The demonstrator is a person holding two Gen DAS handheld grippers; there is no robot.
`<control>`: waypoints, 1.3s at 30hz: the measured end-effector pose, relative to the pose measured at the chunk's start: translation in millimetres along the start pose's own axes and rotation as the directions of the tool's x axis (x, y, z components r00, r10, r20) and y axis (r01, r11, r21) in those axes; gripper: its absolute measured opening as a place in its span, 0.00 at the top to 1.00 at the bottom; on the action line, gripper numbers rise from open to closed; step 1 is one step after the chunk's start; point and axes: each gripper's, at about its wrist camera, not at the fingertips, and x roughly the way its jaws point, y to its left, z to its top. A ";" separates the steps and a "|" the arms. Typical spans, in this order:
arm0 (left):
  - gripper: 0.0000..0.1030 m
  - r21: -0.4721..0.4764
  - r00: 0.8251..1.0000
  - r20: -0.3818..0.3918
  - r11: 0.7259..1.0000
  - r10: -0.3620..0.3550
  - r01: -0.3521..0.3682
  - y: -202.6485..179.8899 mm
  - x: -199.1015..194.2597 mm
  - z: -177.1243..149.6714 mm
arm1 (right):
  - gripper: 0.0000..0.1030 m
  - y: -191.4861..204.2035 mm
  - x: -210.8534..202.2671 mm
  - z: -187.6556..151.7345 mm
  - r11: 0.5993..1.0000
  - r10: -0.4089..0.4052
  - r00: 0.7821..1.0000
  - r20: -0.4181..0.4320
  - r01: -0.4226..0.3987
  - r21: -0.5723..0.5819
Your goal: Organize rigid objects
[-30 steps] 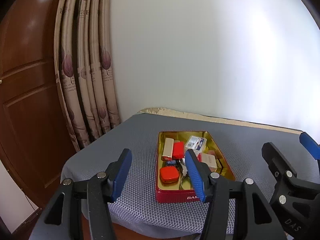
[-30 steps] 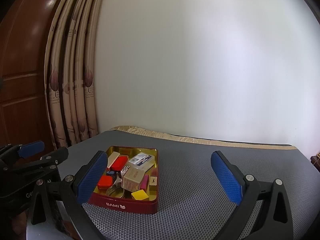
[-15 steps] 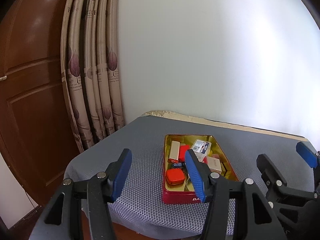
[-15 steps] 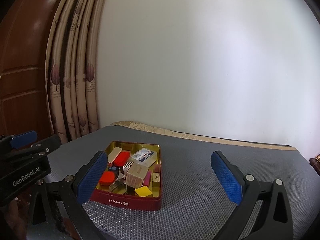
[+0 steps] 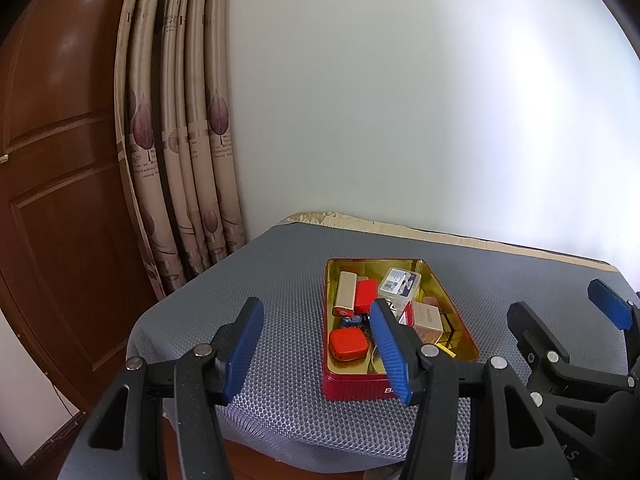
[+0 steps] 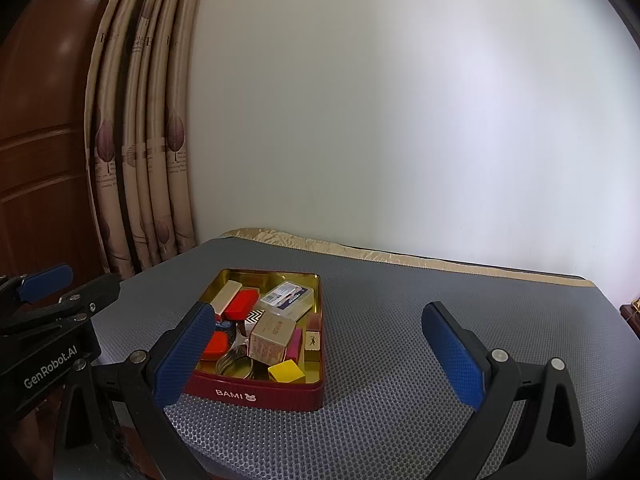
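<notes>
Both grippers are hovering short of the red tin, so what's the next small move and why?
Probably ease the right gripper forward and down toward the tan box in the tin: it sits on top of the pile, and both grippers are open and empty.

My left wrist camera sits behind the left tool (image 5: 316,344), low at the near left corner of the counter (image 5: 280,280), facing slightly downward toward the wall (image 5: 400,100). My right wrist camera sits behind the right tool (image 6: 320,352), further right, aimed the same way. Both views share the red tin (image 5: 352,388) (image 6: 256,394), the grey mat, the curtain (image 5: 180,140) (image 6: 140,140) and the wall. Each view catches the other tool at its edge.
</notes>
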 end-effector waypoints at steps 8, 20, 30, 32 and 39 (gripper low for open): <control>0.45 -0.004 1.000 -0.011 1.000 -0.001 0.001 0.0 3.2 -0.3 | 0.00 1.3 -0.1 -0.8 1.000 -0.003 1.000 -0.010 0.003 -0.005; 0.45 -0.001 0.999 -0.032 1.000 -0.004 0.004 -0.5 5.1 -2.7 | 0.00 3.8 0.1 -2.7 1.000 0.005 1.000 -0.019 -0.005 -0.013; 0.45 -0.001 0.999 -0.050 1.000 -0.005 0.005 -0.2 8.4 -2.4 | 0.01 4.7 0.2 -2.5 1.000 0.008 1.000 -0.030 -0.008 -0.015; 0.45 -0.002 0.999 -0.053 1.000 -0.008 0.008 -0.2 9.4 -2.7 | 0.00 4.9 0.1 -1.9 1.000 0.007 0.999 -0.032 -0.008 -0.015; 0.45 -0.002 0.998 -0.065 1.000 -0.007 0.007 -1.7 12.2 -3.6 | 0.00 5.0 0.5 -1.5 1.000 0.007 0.999 -0.037 -0.008 -0.015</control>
